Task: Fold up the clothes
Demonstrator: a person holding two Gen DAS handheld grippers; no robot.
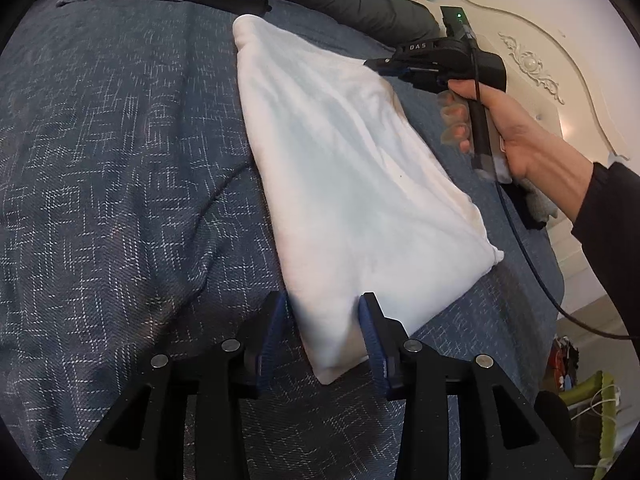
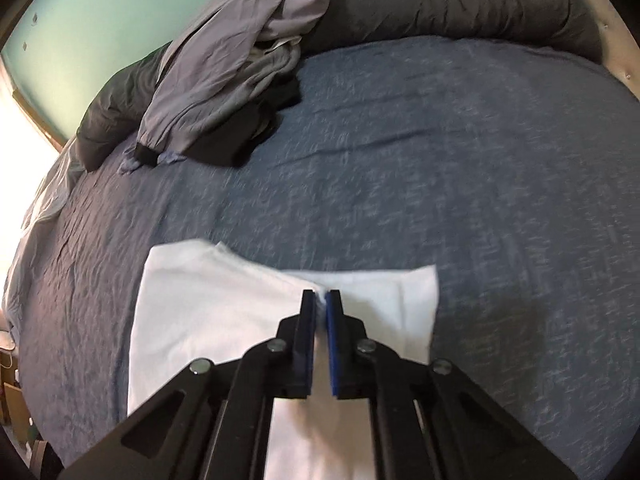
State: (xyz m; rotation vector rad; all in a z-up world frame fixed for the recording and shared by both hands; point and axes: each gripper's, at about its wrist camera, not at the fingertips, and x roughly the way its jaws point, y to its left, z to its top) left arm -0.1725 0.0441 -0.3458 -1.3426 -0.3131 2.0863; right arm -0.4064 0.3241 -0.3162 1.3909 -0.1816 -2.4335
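A white garment (image 1: pixel 352 168), folded into a long slab, lies on the blue bedspread (image 1: pixel 120 160). My left gripper (image 1: pixel 324 297) is at its near end, and its blue pads press the thick folded corner from both sides. At the far right edge, a person's hand (image 1: pixel 516 132) holds my right gripper (image 1: pixel 370 63) with its tip on the cloth. In the right wrist view the right gripper (image 2: pixel 321 294) is nearly closed, with a thin fold of the white garment (image 2: pixel 208 304) pinched between the pads. That view is slightly blurred.
A pile of loose grey and black clothes (image 2: pixel 224 68) lies at the far side of the bed, against a rolled dark grey duvet (image 2: pixel 460 0). A cream carved headboard (image 1: pixel 532 64) stands to the right. A cable (image 1: pixel 532 264) hangs from the right gripper past the bed edge.
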